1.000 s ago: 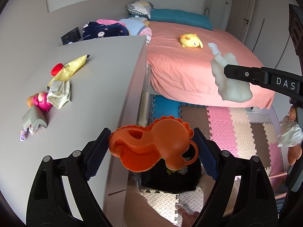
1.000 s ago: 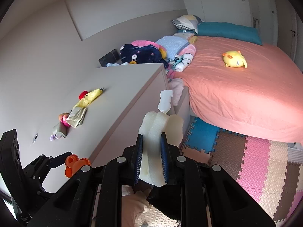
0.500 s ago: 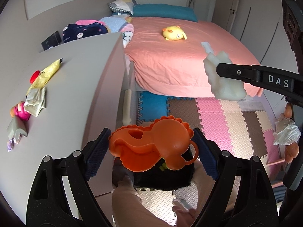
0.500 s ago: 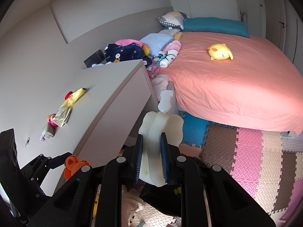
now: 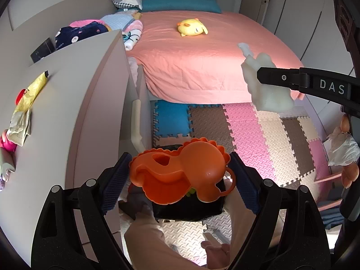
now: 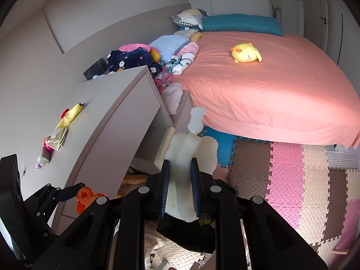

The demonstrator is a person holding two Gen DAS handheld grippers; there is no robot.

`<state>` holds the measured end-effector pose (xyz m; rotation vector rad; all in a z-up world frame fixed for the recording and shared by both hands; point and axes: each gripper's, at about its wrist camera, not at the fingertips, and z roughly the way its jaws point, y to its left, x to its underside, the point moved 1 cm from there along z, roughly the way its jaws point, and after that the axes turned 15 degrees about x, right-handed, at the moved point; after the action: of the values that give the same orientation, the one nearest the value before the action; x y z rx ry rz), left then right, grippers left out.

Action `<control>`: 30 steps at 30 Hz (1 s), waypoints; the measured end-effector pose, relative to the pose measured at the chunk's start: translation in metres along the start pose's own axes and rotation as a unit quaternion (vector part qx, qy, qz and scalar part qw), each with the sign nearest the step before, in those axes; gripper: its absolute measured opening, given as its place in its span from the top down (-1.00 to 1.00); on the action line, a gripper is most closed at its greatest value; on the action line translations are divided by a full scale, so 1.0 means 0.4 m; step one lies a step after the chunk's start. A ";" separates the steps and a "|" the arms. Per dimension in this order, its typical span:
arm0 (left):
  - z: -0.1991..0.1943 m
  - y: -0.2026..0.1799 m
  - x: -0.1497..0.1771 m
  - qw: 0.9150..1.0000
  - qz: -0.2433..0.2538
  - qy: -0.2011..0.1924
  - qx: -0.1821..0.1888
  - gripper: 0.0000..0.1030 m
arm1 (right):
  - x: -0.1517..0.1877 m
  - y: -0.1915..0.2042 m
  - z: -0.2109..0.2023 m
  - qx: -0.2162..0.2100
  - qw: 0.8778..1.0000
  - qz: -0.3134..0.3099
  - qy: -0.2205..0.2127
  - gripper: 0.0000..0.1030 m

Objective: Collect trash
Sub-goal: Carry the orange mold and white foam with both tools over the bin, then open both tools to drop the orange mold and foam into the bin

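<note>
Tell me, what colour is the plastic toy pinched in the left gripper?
Orange toy; clearest in the left wrist view.

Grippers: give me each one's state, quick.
Left gripper: jaws closed on the orange plastic toy.
Right gripper: jaws closed on the white foam piece.

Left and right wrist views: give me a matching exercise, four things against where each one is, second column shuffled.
Things:
1. orange plastic toy
2. white foam piece
3. yellow plush chick
4. yellow wrapper

Places:
A. lying on the pink bedspread
B. lying on top of the grey cabinet
C. held between the left tongs
D. pinched between the right tongs

Pairs: 1-C, 2-D, 3-A, 4-B
</note>
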<state>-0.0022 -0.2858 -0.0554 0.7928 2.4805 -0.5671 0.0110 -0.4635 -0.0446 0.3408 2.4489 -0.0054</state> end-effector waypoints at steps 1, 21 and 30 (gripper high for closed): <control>0.003 0.000 -0.001 1.000 0.001 0.002 0.000 -0.62 | 0.001 -0.005 0.004 0.002 1.000 0.002 0.002 0.61; 0.052 0.045 -0.010 0.998 -0.031 0.044 0.011 -0.88 | -0.010 0.016 0.049 0.044 0.999 -0.022 0.016 -0.39; 0.027 0.075 -0.007 0.998 -0.048 0.035 0.011 -0.88 | -0.020 0.039 0.040 0.035 0.999 -0.034 0.008 -0.40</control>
<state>0.0217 -0.2700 -0.0695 0.7166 2.5918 -0.6122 0.0307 -0.4519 -0.0510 0.2880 2.4786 -0.1191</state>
